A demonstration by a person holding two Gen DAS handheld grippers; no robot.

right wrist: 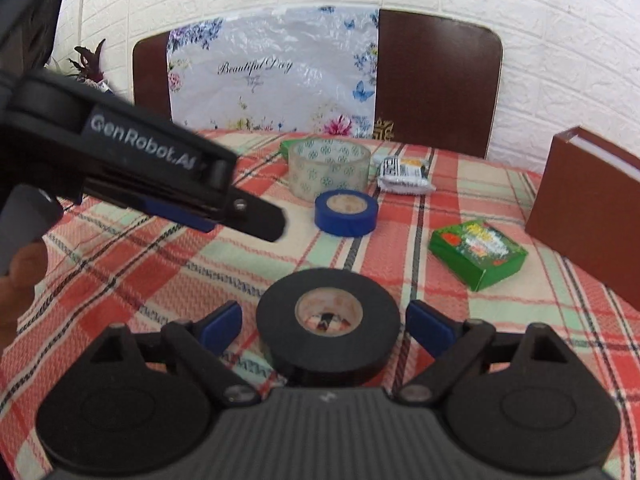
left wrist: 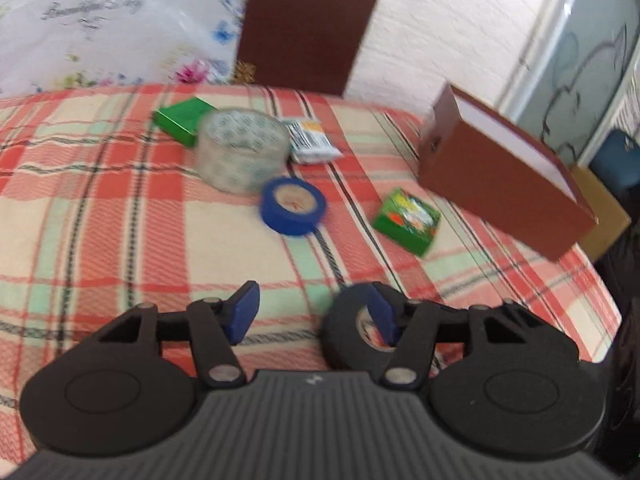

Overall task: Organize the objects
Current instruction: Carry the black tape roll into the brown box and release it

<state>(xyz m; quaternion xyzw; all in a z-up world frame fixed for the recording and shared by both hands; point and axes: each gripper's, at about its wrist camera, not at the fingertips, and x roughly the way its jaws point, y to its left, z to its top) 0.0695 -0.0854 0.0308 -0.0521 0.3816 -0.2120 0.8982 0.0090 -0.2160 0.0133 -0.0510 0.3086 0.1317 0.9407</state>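
Brown box point(right wrist: 584, 216) standing open, black tape roll point(right wrist: 328, 334) between right gripper point(right wrist: 328, 326) fingers

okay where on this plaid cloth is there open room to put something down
Bare plaid cloth lies left of the black tape roll and blue tape roll, under the left gripper. Crowded: the far middle, around the clear tape roll, white packet and green box.
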